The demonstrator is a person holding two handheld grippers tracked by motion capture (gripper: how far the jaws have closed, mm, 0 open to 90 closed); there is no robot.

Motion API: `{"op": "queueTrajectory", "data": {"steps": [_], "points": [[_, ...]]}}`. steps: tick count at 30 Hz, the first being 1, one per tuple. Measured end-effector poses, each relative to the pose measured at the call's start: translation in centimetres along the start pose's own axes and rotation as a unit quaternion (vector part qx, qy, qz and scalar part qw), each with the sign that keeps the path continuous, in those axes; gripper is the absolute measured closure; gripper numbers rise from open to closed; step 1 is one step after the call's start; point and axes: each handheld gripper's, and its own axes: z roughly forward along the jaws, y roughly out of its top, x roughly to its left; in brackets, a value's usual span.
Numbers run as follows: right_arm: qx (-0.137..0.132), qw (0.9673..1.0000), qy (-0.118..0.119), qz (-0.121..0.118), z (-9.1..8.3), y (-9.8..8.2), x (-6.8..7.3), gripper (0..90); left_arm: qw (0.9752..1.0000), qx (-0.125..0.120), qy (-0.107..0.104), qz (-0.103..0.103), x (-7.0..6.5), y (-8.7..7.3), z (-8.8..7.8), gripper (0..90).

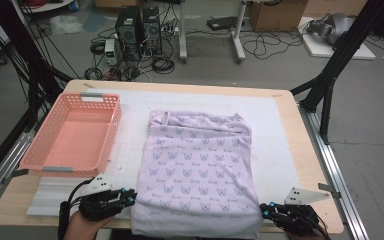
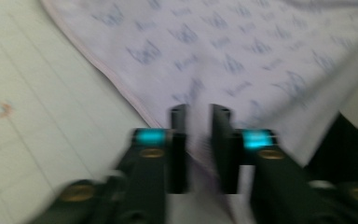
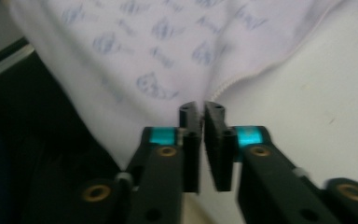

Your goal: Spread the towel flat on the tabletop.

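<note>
surface: we see a wooden table [image 1: 307, 150] with a white gridded mat [image 1: 275, 145], grey floor behind with computer towers [image 1: 139, 27] and cables
basket: pink basket [image 1: 72, 135] on the far left
garment: lilac cloth [image 1: 197, 170] at centre, near edge hanging off the table
axis: we read the long side as running near to far
print: small butterflies with script, too small to read
left gripper [image 1: 128, 196]: jaws narrowly apart at near-left hem, gripping nothing
right gripper [image 1: 265, 210]: narrow gap at near-right corner, not clamped

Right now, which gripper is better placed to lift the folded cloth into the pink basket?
Left gripper: it sits at the cloth corner on the side nearest the basket; the right gripper is at the far corner.
</note>
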Motion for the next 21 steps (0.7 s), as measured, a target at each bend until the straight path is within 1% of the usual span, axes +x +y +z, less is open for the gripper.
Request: {"op": "queueTrajectory", "data": {"steps": [1,2,3,4,5,6,7,8,9,10,12,13,14,15,16,17,18,19,20,21], "points": [[-0.003,1.0,-0.002,0.005,0.2,0.2,-0.1,68.2,1.0,-0.004,0.005,-0.007,0.2,0.1,0.3,51.3],[-0.009,0.9998,-0.011,0.01,0.6,0.4,-0.2,61.6,0.9999,-0.006,0.007,-0.013,0.3,0.2,0.6,48.5],[-0.015,0.9996,-0.018,0.014,0.9,0.7,-0.4,60.6,0.9998,-0.008,0.012,-0.015,0.5,0.3,1.0,47.4],[-0.02,0.9994,-0.023,0.019,1.3,0.9,-0.5,58.6,0.9996,-0.006,0.017,-0.021,0.6,0.5,1.4,45.9],[-0.023,0.9988,-0.035,0.024,1.8,1.2,-0.7,55.2,0.9995,-0.003,0.019,-0.023,0.7,0.6,1.9,45.0],[-0.023,0.9982,-0.049,0.027,2.4,1.5,-0.9,52.7,0.9995,0.001,0.024,-0.02,0.8,0.8,2.5,44.7],[-0.022,0.9976,-0.058,0.03,3.0,1.7,-1.1,52.5,0.9993,0.01,0.031,-0.016,1.0,1.0,3.1,44.6],[-0.016,0.9971,-0.067,0.033,3.6,1.9,-1.3,52.6,0.9991,0.015,0.035,-0.018,1.1,1.2,3.7,44.5],[-0.012,0.9966,-0.075,0.031,4.3,2.2,-1.4,53.4,0.9989,0.021,0.039,-0.018,1.1,1.2,4.2,44.6],[-0.008,0.9964,-0.08,0.026,4.8,2.4,-1.6,55.4,0.9986,0.026,0.045,-0.015,1.2,1.3,4.7,44.8],[0.003,0.9958,-0.089,0.023,5.7,2.7,-1.8,57.7,0.998,0.035,0.051,-0.012,1.1,1.3,5.4,46.8],[0.009,0.9956,-0.091,0.021,6.1,2.7,-2.0,60.2,0.9979,0.033,0.056,-0.005,1.0,1.4,5.6,47.5],[0.011,0.9957,-0.09,0.021,6.3,2.8,-2.0,63.7,0.9971,0.038,0.065,0.01,0.8,1.4,5.6,52.3],[0.011,0.996,-0.087,0.021,6.2,2.8,-2.1,72.3,0.9961,0.043,0.071,0.03,0.6,1.4,5.6,59.2],[0.011,0.9973,-0.069,0.023,6.1,2.7,-2.2,81.8,0.9956,0.047,0.068,0.044,0.6,1.3,5.5,69.8],[0.009,0.9976,-0.065,0.021,6.1,2.6,-2.2,83.4,0.9962,0.052,0.056,0.043,0.5,1.3,5.4,79.2],[0.01,0.9978,-0.063,0.02,6.0,2.6,-2.1,84.7,0.9955,0.055,0.059,0.049,0.4,1.3,5.3,84.7],[0.012,0.998,-0.058,0.02,5.9,2.5,-2.1,85.1,0.9946,0.063,0.059,0.056,0.3,1.4,5.1,85.6],[0.016,0.9981,-0.056,0.02,5.7,2.5,-2.1,85.3,0.994,0.07,0.058,0.06,0.2,1.4,4.9,86.0],[0.017,0.9982,-0.054,0.018,5.5,2.4,-2.0,85.4,0.9941,0.074,0.055,0.058,0.2,1.4,4.6,86.1]]}}
